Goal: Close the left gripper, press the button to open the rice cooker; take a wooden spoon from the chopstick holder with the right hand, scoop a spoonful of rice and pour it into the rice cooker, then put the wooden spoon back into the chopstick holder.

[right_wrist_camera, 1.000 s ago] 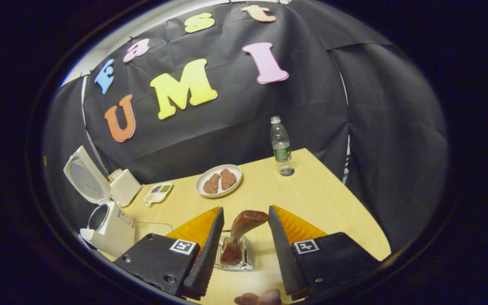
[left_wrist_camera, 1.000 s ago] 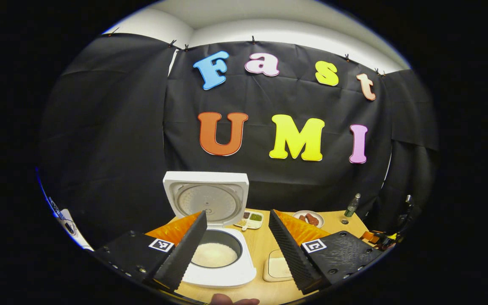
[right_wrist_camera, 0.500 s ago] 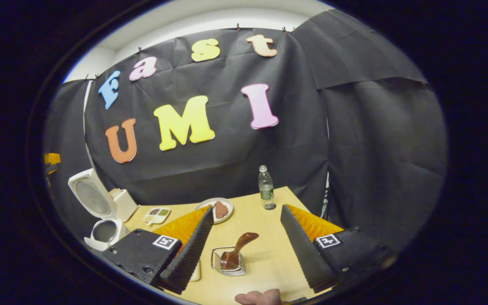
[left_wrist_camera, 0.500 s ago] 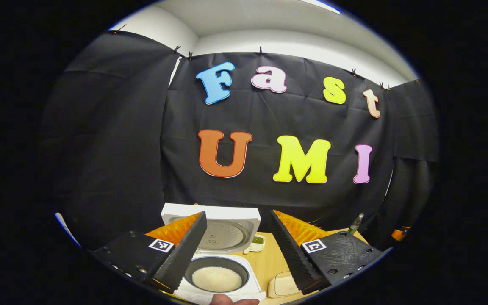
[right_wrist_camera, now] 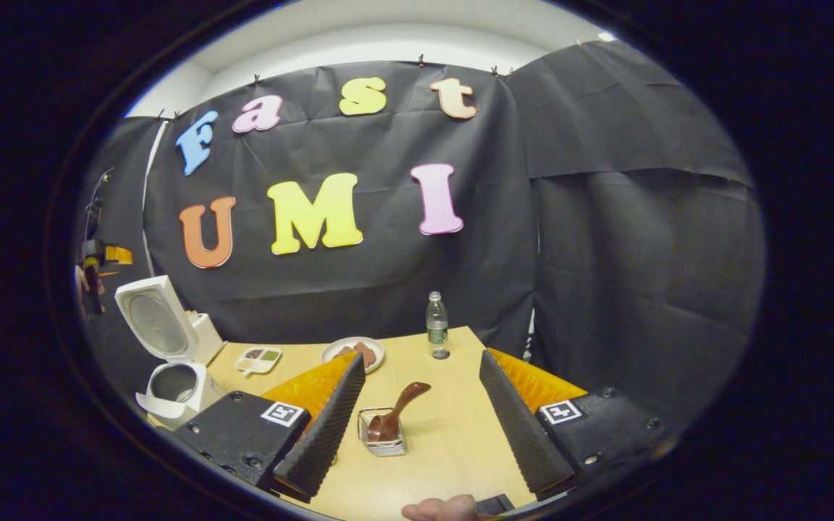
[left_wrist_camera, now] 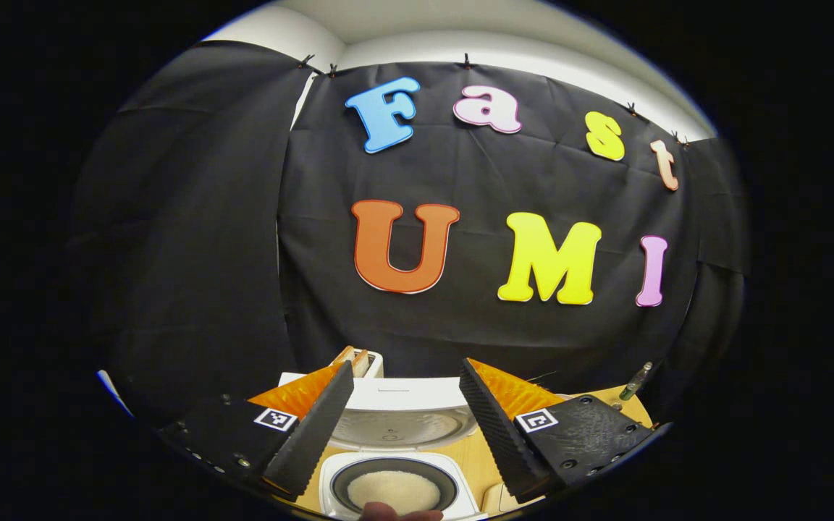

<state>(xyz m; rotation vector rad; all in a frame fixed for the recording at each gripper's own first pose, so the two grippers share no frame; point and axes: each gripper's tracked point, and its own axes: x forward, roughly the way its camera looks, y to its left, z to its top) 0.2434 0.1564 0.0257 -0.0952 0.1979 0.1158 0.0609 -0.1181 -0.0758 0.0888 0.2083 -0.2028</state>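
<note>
In the right gripper view, nearest to us, a fingertip of the holding hand (right_wrist_camera: 440, 509) shows at the bottom edge, and above it our right gripper (right_wrist_camera: 421, 423) has its jaws spread wide with nothing between them. Just beyond, in the gap between the fingers, the wire chopstick holder (right_wrist_camera: 382, 436) stands on the wooden table (right_wrist_camera: 453, 405), and the wooden spoon (right_wrist_camera: 395, 418) sits in it, bowl down, its handle leaning up to the right. Farther back we see a plate (right_wrist_camera: 353, 352) with brown food, a small divided dish (right_wrist_camera: 258, 358), and a bottle (right_wrist_camera: 436, 334) near the far edge. Off to the left stands the rice cooker (right_wrist_camera: 171, 383), its lid raised, and past it, high at the left edge, we make out the other gripper. In the left gripper view, our left gripper (left_wrist_camera: 406, 423) also gapes wide and grips nothing; between and below its fingers lies the open rice cooker (left_wrist_camera: 395, 485) with white rice in the pot, the lid tipped back toward the black cloth wall (left_wrist_camera: 460, 318).
</note>
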